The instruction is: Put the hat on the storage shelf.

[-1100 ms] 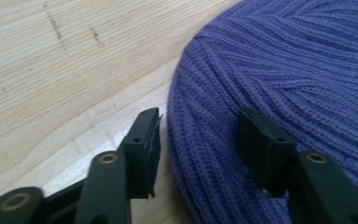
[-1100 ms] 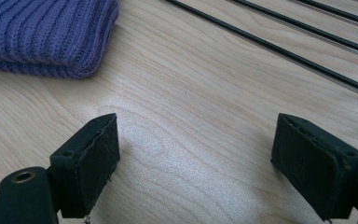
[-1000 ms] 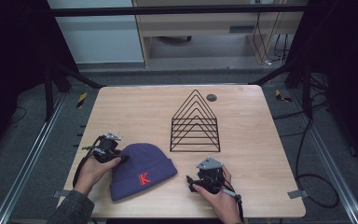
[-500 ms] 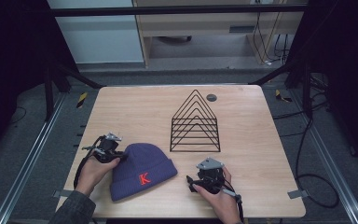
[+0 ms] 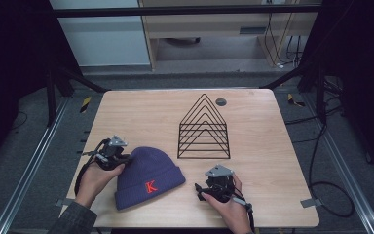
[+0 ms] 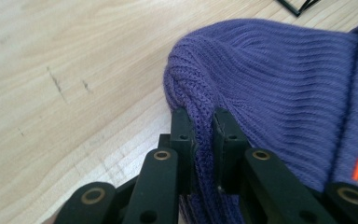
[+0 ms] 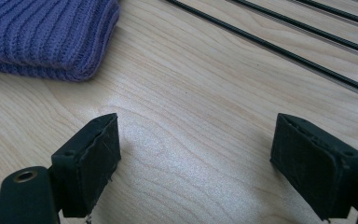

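One orange "K", seemingly stitched, marks the purple beanie (image 5: pixel 148 178).

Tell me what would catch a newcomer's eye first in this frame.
The purple ribbed knit beanie with an orange K lies at the near left of the light wooden table, and the left gripper has its jaws shut on a fold at the crown. Behind it stands a black wire rack shaped like nested triangles. The right gripper waits open near the cuff.
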Available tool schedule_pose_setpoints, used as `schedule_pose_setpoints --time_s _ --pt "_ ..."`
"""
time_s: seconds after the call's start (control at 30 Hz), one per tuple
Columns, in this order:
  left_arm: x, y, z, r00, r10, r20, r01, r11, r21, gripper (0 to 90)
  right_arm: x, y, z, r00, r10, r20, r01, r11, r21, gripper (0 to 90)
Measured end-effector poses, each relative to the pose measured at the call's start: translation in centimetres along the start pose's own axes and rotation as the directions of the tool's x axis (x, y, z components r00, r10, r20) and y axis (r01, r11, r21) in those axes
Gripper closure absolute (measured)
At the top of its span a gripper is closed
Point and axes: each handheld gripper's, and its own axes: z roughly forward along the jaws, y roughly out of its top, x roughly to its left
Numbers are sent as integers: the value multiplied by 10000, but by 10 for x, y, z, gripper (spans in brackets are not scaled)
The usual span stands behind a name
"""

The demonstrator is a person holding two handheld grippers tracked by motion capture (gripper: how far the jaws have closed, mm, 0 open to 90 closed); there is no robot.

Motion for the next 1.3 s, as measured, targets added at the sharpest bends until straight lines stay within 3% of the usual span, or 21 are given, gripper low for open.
schedule_pose_setpoints --time_s 0.4,0.73,1.03,1.13,1.17,1.2,1.3 --pt "-15 16 -19 9979 632 -127 -636 9973 -360 806 0 0 0 10000 -1 1 1 10000 1 155" --pt "-33 33 -46 9896 1413 -280 -1432 9861 -844 808 0 0 0 10000 -20 -11 20 10000 -7 160" --pt "-47 49 -78 9765 2085 -550 -2144 9657 -1463 809 -2 0 -2 9997 178 -182 -181 9997 -150 202" --pt "-52 57 -95 9675 2408 -765 -2509 9515 -1781 809 -1 2 -4 9993 134 -357 -140 9998 -173 201" --pt "-52 57 -95 9675 2408 -765 -2509 9515 -1781 809 0 3 -5 9992 156 -374 -164 9997 -205 201" --pt "-52 62 -104 9603 2637 -904 -2764 9431 -1847 809 1 5 -6 9992 70 -382 -83 9994 -325 202" --pt "-50 68 -115 9555 2758 -1046 -2918 9355 -1990 809 3 13 -12 9991 -31 -411 7 9983 -581 202"
